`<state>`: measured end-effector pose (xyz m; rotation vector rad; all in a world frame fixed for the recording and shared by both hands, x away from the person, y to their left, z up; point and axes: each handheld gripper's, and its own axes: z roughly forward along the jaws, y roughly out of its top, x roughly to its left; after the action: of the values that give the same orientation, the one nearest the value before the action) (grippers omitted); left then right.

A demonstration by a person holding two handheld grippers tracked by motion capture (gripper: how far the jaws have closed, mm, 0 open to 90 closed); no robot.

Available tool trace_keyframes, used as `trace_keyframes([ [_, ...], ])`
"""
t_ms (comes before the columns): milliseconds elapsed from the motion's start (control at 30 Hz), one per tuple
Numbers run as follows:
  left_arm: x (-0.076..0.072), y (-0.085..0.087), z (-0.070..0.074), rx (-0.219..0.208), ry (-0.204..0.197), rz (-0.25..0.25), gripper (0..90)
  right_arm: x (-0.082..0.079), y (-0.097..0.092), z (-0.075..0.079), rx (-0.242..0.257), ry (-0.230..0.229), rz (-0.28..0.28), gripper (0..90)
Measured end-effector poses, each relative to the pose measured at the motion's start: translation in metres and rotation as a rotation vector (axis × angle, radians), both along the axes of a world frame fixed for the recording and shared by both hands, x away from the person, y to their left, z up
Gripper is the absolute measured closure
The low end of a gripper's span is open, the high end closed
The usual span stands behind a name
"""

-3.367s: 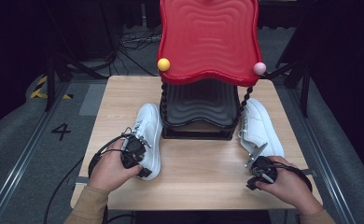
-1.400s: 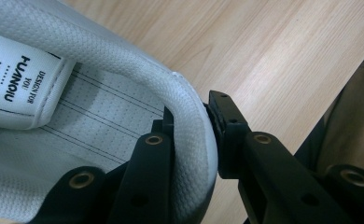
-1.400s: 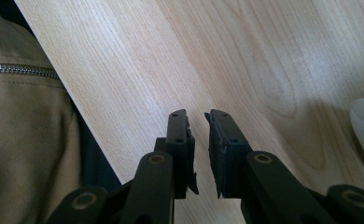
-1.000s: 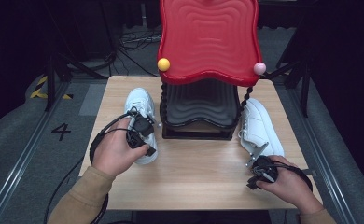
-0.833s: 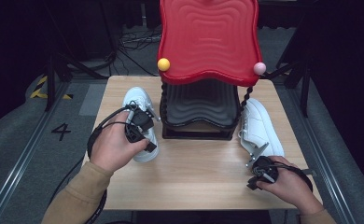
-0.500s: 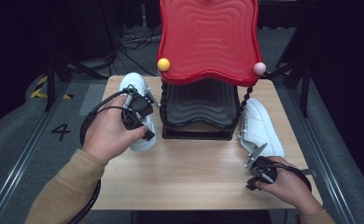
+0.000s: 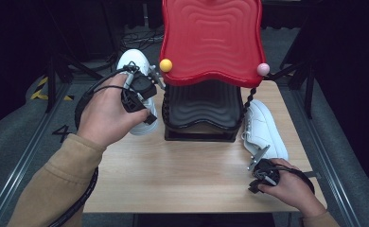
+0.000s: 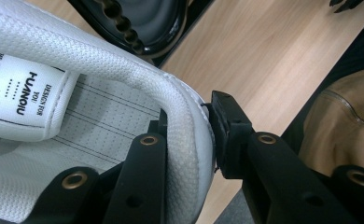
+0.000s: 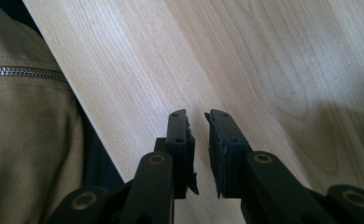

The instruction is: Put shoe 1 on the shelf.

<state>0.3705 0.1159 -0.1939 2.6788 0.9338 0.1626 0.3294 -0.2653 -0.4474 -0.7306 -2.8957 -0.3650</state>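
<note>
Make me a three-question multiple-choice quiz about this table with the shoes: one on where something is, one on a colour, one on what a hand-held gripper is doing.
1. Where is the shoe that nobody holds?
A. On the table, right of the rack
B. On the red shelf
C. On the floor

2. What colour is the rack's top shelf?
A. Blue
B. Red
C. Green

3. What is the left hand-held gripper doing?
A. Hanging empty
B. Clamping a shoe's heel rim
C. Holding a ball

Answers:
1 A: the right shoe lies on the table beside the rack.
2 B: the top shelf is red.
3 B: the left hand-held gripper has one jaw inside and one outside the left shoe, pinching its heel rim.
</note>
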Motion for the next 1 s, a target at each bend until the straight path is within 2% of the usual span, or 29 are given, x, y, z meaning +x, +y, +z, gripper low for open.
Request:
trace_keyframes([
  [67, 0.000, -0.001, 0.002, -0.003, -0.003, 0.004, 75.6, 0.000, -0.001, 0.000, 0.003, -0.001, 0.001, 78.6],
  [200, 0.004, -0.003, 0.015, 0.005, -0.010, 0.015, 75.6, 0.001, -0.001, 0.001, 0.017, 0.007, -0.004, 78.7],
  [300, 0.007, -0.005, 0.026, 0.017, -0.033, 0.022, 75.5, 0.001, -0.002, 0.003, 0.018, -0.005, 0.001, 78.7],
  [433, 0.008, -0.008, 0.039, 0.018, -0.076, 0.023, 75.6, 0.000, -0.001, 0.003, 0.025, 0.004, 0.007, 78.7],
  [467, 0.009, -0.010, 0.047, 0.020, -0.093, 0.022, 75.6, 0.001, -0.001, 0.002, 0.020, -0.004, 0.008, 78.8],
  [567, 0.010, -0.011, 0.049, 0.020, -0.097, 0.021, 75.6, 0.001, 0.000, 0.002, 0.019, -0.001, 0.012, 78.8],
  [833, 0.020, -0.021, 0.074, 0.023, -0.150, 0.034, 75.6, -0.001, 0.000, 0.001, 0.021, 0.004, 0.013, 78.8],
  [1000, 0.027, -0.024, 0.086, 0.033, -0.179, 0.025, 75.6, -0.004, -0.002, -0.003, 0.003, 0.004, 0.003, 79.0],
])
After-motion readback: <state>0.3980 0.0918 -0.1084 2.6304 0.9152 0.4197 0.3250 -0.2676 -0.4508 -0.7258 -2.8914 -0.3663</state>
